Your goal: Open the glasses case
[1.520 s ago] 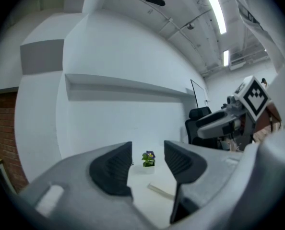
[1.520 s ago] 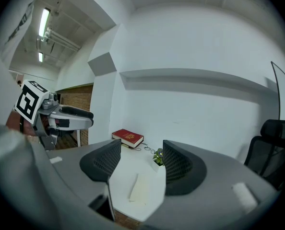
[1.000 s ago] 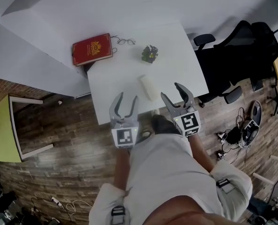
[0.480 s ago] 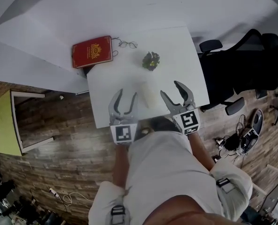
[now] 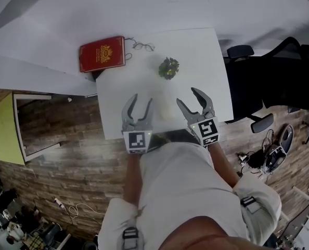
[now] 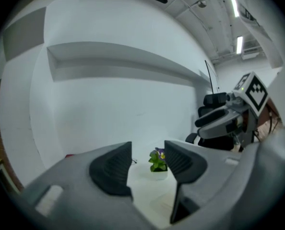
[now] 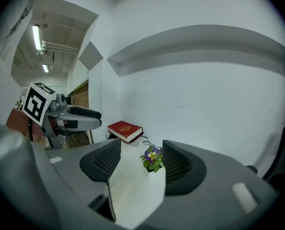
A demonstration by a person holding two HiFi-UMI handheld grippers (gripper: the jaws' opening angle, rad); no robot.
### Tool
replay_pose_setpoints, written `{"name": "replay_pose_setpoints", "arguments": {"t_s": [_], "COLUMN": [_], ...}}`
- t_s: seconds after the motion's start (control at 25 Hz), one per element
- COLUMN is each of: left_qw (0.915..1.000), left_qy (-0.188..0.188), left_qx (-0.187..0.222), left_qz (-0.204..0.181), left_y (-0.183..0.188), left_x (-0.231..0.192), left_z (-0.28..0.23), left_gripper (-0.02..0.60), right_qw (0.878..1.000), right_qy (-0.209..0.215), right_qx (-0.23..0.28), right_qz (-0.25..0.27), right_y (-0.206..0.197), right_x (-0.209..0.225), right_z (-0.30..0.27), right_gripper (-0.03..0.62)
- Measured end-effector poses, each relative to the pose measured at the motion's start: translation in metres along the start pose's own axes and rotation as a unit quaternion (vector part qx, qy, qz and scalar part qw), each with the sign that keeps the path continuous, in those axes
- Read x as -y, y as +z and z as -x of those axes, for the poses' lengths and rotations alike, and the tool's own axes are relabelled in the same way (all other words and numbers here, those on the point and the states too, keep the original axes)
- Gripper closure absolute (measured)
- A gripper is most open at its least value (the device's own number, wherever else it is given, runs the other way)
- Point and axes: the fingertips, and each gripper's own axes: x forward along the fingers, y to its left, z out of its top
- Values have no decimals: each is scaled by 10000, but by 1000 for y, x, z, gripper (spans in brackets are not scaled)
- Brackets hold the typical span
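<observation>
You are holding both grippers over the near edge of the white table, and neither one is gripping anything: the left gripper is showing its jaws standing moderately apart with only bare tabletop and the distant potted plant between them, and the right gripper is standing wide with nothing pressed by its pads. The glasses case is lying closed on the table between the two grippers, long axis running away from you, pale against the pale surface and hard to pick out. You are judging an approach here, so the work is in lining up well. Bring one gripper down along the case's side to pin the base flat, and aim the other at the lid's free edge, which these views are not showing clearly, so look for the seam before committing. Come in low and level so a pad is catching the lip and not skating over the smooth shell. The case is likely light and could slide toward the plant if you are pushing without bracing it. The red book and the glasses are sitting well apart at the far corner, out of your way.
</observation>
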Motion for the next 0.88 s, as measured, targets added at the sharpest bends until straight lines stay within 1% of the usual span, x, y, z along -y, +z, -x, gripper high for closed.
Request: {"name": "replay_pose_setpoints", "arguments": {"t_s": [0.16,0.48,0.72,0.88], "left_qw": [9996,9956,9909,9871], "left_qy": [-215,-738,-1090,-1277], "left_qx": [-104,-567,-781,-956], "left_qz": [-154,-133,-131,-137], "left_y": [-19,-69,-95,-115], "left_x": [-1,-4,-5,-3], "left_z": [-12,-31,-38,-41], "left_gripper": [368,370,370,371], "right_qw": [9997,9974,9945,9921], "right_qy": [2,-261,-423,-448], "right_qx": [-243,-636,-907,-1123], "right_qz": [-87,-235,-302,-321], "right_y": [-18,-51,-76,-93], "right_x": [-3,-13,-21,-27], "right_z": [-10,-29,-42,-50], "right_gripper": [330,330,330,330]}}
